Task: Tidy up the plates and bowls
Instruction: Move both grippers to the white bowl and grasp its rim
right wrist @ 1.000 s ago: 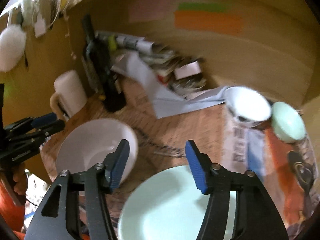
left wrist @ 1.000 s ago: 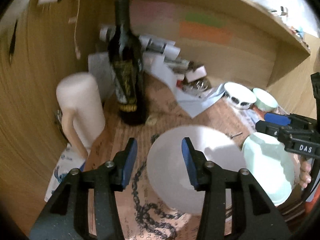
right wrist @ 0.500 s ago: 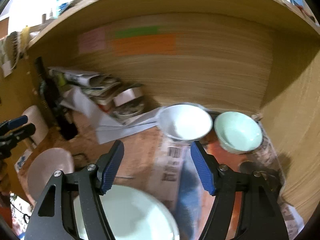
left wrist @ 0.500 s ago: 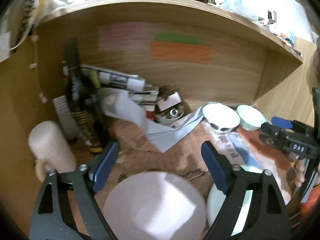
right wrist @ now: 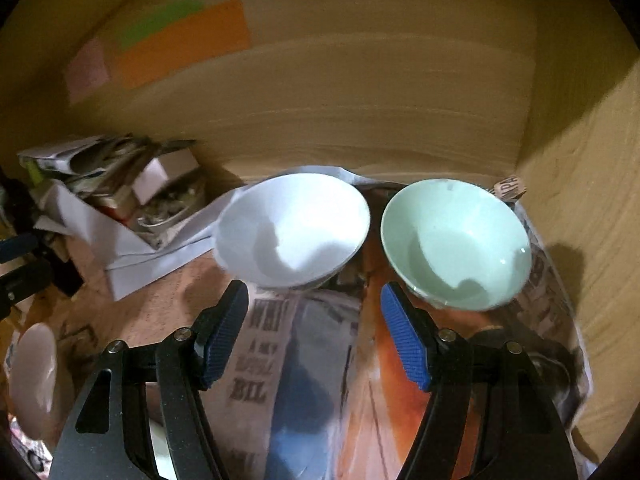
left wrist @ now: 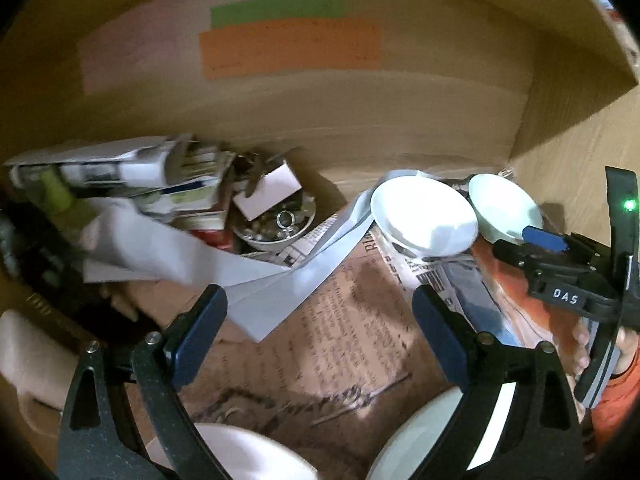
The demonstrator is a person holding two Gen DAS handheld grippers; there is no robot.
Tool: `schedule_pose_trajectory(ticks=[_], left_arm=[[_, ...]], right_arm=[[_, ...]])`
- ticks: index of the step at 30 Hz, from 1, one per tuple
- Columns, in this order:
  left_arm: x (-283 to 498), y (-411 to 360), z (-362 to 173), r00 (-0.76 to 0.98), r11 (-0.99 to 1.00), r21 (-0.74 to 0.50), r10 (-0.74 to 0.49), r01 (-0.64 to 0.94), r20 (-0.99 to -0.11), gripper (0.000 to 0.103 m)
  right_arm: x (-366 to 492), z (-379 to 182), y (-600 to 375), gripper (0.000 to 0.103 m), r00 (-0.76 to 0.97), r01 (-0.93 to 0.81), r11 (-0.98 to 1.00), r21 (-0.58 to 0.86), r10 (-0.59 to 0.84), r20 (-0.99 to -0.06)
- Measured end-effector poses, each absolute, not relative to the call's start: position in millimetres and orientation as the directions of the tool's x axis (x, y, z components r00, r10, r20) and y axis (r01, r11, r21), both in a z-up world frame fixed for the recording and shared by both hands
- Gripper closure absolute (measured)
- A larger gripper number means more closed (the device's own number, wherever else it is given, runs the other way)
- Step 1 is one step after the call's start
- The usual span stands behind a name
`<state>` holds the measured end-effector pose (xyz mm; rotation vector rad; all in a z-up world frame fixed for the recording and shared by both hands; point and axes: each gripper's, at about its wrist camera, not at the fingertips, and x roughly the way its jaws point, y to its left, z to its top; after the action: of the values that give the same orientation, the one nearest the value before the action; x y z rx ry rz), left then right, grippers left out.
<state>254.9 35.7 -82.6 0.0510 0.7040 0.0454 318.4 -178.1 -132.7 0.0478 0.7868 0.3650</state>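
A white bowl and a pale green bowl stand side by side at the back right of the wooden alcove; both also show in the left wrist view, white bowl and green bowl. My right gripper is open and empty, just in front of the two bowls. My left gripper is open and empty over the paper-covered surface. A pinkish-white plate and a pale green plate lie at the near edge under the left gripper.
Newspaper covers the surface. A pile of papers, a box and a small dish of metal bits fills the back left. A dark bottle and a cream mug stand at far left. Wooden walls close the back and right.
Both grippers have moved forward and tilted down toward the back of the alcove. The right gripper has closed in on the two bowls. The plates have slid to the bottom edge of view.
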Motion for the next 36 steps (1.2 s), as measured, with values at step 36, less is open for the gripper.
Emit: schedule_pose_trajectory(ticks=[36], left_arm=[[347,31,-150,0.543,0.998,0.052,0.026,0.032,-0.839,0.027]], right_arm=[[313,-167,-145,0.08,0.367,-0.495,0.811,0.311,0.52,-0.771]])
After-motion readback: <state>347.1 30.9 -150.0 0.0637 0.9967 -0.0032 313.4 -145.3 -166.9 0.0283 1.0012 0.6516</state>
